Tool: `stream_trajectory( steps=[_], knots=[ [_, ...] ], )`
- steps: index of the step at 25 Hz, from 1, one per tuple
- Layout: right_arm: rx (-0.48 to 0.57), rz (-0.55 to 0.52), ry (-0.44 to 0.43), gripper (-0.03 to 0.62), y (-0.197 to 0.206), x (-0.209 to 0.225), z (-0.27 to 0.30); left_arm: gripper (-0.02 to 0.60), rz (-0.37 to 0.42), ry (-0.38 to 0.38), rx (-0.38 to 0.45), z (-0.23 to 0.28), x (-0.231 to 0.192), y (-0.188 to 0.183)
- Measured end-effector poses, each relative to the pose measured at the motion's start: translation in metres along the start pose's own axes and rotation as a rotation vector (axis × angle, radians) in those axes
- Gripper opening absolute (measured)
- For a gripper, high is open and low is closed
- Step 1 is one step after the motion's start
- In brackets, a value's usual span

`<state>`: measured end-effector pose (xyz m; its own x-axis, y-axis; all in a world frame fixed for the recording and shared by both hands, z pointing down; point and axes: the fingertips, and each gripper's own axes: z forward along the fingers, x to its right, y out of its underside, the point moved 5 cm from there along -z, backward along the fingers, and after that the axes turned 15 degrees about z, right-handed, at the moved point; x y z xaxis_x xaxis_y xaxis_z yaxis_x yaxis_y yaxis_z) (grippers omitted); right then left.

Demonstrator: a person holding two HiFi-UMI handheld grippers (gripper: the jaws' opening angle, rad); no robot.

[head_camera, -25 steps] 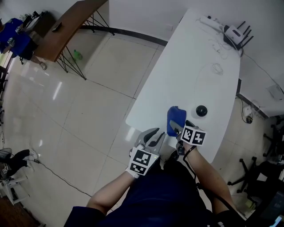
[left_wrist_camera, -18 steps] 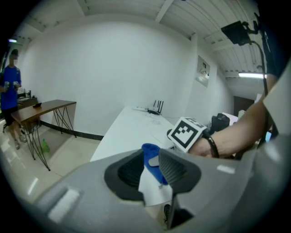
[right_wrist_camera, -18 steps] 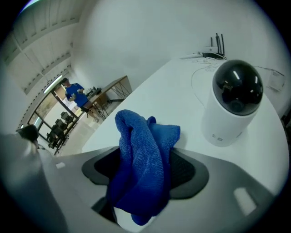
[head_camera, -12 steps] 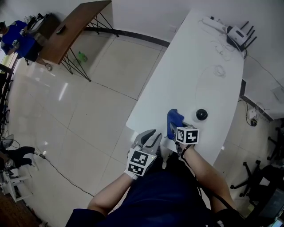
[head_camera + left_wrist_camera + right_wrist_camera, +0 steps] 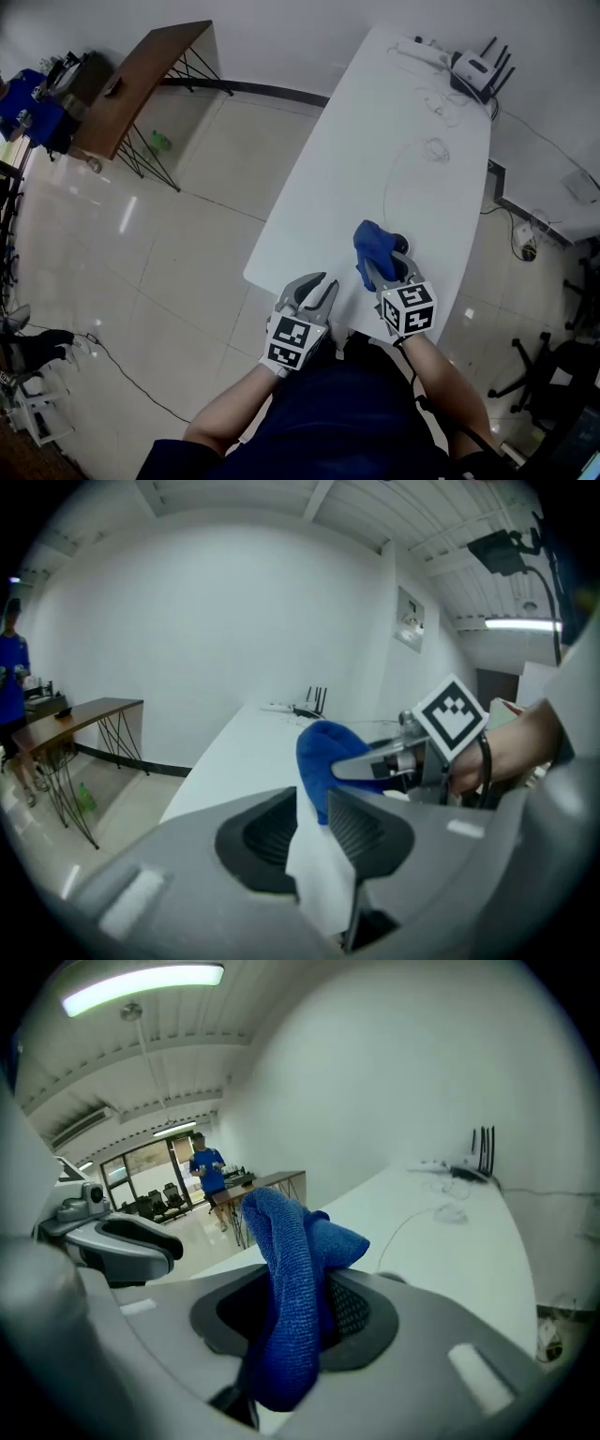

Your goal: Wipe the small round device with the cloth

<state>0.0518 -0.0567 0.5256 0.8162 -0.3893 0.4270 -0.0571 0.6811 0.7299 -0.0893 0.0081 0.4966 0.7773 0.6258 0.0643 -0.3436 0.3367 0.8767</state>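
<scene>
Nearest, the left gripper (image 5: 315, 283) hangs off the table's near edge, its jaws a narrow gap apart with nothing between them; only the white tabletop shows through the gap. To its right and a little further out, the right gripper (image 5: 382, 269) points over the table (image 5: 375, 159), jaws clamped on the blue cloth (image 5: 370, 242). They have just been closing, and the cloth fills the space between them. It bunches upward past the fingertips, and a fold hangs down behind. Just beyond the cloth, on the table near its right edge, sits the small dark round device (image 5: 400, 243), mostly covered by the cloth from above. Whether the cloth touches it cannot be told. Further along the table a thin cable (image 5: 392, 173) loops toward the far end, where a router (image 5: 472, 67) with upright antennas stands. Off to the left, well apart across the tiled floor, is a wooden table (image 5: 141, 70) on thin black legs, with a person in blue (image 5: 202, 1168) standing by it.
</scene>
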Motion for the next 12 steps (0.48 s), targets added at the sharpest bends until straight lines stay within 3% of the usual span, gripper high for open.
stream_trajectory(
  steps=[3,5,12],
  knots=[
    [0.085,0.008,0.012,0.137,-0.026,0.017,-0.023,0.100,0.019,0.026,0.010,0.015,0.013,-0.011],
    [0.114,0.087,-0.008,0.137,-0.037,0.030,-0.035,0.100,0.029,0.043,0.011,0.024,0.022,-0.018],
    [0.112,0.599,-0.185,0.137,-0.025,0.103,-0.049,0.100,0.060,0.091,-0.020,0.061,0.047,-0.032]
  ],
)
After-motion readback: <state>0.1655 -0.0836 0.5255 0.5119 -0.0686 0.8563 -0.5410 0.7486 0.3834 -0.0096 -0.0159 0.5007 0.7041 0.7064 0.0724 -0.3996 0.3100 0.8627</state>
